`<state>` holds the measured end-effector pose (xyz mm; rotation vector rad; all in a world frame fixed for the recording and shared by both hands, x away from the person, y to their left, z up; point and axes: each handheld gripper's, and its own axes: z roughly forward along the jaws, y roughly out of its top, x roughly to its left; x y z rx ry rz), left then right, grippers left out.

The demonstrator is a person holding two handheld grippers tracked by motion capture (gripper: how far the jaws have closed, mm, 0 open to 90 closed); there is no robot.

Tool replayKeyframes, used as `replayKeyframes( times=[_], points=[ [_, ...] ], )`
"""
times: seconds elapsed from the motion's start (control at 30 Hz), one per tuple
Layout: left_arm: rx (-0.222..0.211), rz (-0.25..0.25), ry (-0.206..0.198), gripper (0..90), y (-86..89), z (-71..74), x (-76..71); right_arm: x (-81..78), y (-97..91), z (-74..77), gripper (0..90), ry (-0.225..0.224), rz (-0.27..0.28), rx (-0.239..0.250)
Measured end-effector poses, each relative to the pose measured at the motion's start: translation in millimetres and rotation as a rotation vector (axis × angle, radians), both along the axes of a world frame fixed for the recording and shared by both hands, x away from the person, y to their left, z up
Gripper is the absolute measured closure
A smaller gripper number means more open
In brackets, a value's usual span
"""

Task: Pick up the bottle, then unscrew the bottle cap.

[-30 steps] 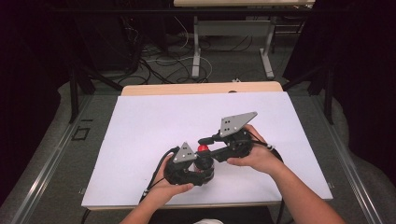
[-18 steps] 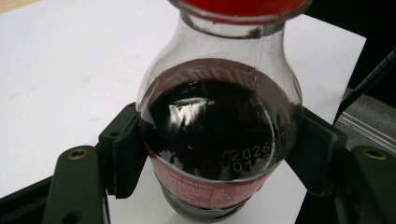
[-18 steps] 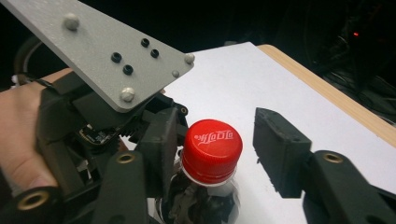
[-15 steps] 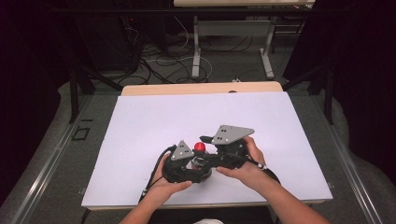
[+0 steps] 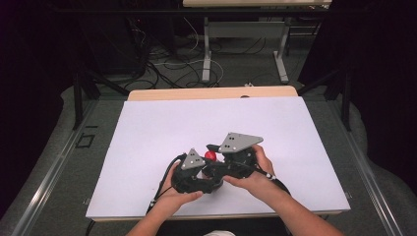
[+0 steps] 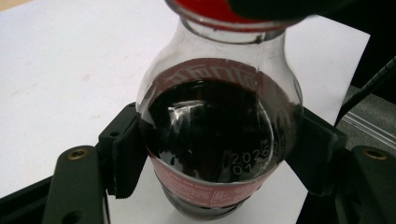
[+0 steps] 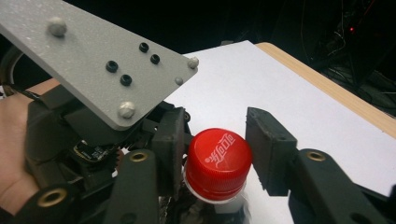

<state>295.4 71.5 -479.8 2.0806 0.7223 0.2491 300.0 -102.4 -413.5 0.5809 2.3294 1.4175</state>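
Observation:
A small clear bottle (image 6: 210, 140) of dark drink with a red label stands on the white table sheet (image 5: 162, 128). My left gripper (image 6: 217, 149) is shut on its round body, one pad (image 6: 126, 158) pressed on each side. In the high view the left gripper (image 5: 207, 166) sits near the front middle of the sheet. The bottle's red cap (image 7: 218, 154) lies between the right gripper's (image 7: 215, 144) jaws, which have just been closing; both pads touch the cap's sides. From above, the right gripper (image 5: 212, 153) meets the cap (image 5: 210, 156) from the right.
The left gripper's grey plate (image 7: 93, 60) and a hand (image 7: 14, 140) sit close at the left of the right gripper view. A wooden table edge (image 5: 211, 93) runs along the far side of the sheet. Cables and desk legs (image 5: 206, 54) lie on the floor beyond.
The right gripper has slid left towards the left gripper and come over the red cap, its jaws drawing in on it. The left gripper and bottle have stayed put.

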Motion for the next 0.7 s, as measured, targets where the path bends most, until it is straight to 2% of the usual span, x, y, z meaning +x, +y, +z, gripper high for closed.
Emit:
replayKeyframes(
  times=[0.03, 0.1, 0.13, 0.17, 0.27, 0.3, 0.33, 0.37, 0.4, 0.43, 0.53, 0.57, 0.6, 0.63, 0.67, 0.7],
  points=[
    [0.001, 0.001, -0.004, 30.1, 0.9, -0.3, 0.6, 2.6, -0.1, -0.3, 60.8, -0.010, 0.028, 0.000],
    [0.005, 0.003, 0.001, 30.1, 1.1, -0.3, 0.1, 5.7, -1.4, -0.2, 61.1, -0.002, 0.057, 0.000],
    [0.005, 0.003, 0.001, 30.1, 1.1, -0.3, 0.1, 5.7, -1.4, -0.2, 61.1, -0.002, 0.057, 0.000],
    [0.006, 0.001, 0.002, 30.1, 1.2, -0.4, 0.3, 10.2, -4.0, 0.4, 61.3, 0.011, 0.102, -0.006],
    [0.012, -0.007, 0.004, 30.1, 0.2, -0.4, -0.5, 17.8, -8.5, 1.8, 61.4, 0.019, 0.191, -0.018],
    [0.002, -0.012, -0.006, 30.1, -0.6, -0.9, -0.4, 17.8, -8.5, 1.8, 61.4, 0.019, 0.191, -0.018],
    [-0.007, -0.019, 0.005, 30.1, -1.5, -1.0, -1.3, 24.8, -12.3, 3.5, 61.4, 0.025, 0.270, -0.026],
    [0.003, -0.035, -0.002, 30.1, -1.6, 0.1, -1.9, 27.5, -13.8, 4.4, 61.3, 0.012, 0.320, -0.035],
    [0.003, -0.035, -0.002, 30.1, -1.6, 0.1, -1.9, 29.1, -15.2, 4.8, 61.3, 0.009, 0.352, -0.037],
    [0.008, -0.040, 0.004, 30.1, -1.6, 1.0, -2.3, 31.0, -16.8, 5.3, 61.2, 0.025, 0.362, -0.035],
    [0.006, -0.037, 0.005, 30.1, -1.5, 1.6, -2.1, 32.2, -18.2, 6.4, 60.1, 0.044, 0.348, -0.029],
    [-0.002, -0.027, -0.003, 30.1, -1.7, 1.1, -1.6, 27.2, -17.2, 7.0, 53.0, 0.045, 0.306, -0.010],
    [-0.003, -0.015, -0.011, 30.1, -1.3, 0.7, -1.2, 27.2, -17.2, 7.0, 53.0, 0.045, 0.306, -0.010],
    [-0.004, -0.015, -0.008, 30.1, -0.6, 0.7, -0.5, 19.4, -15.4, 7.5, 48.4, 0.009, 0.242, -0.002],
    [-0.004, -0.008, -0.012, 30.1, -0.1, 0.3, -0.1, 19.4, -15.4, 7.5, 48.4, 0.009, 0.242, -0.002],
    [-0.001, -0.001, -0.010, 30.1, 0.5, 0.2, 0.1, 11.9, -12.4, 7.0, 45.1, -0.025, 0.182, -0.012]
  ],
)
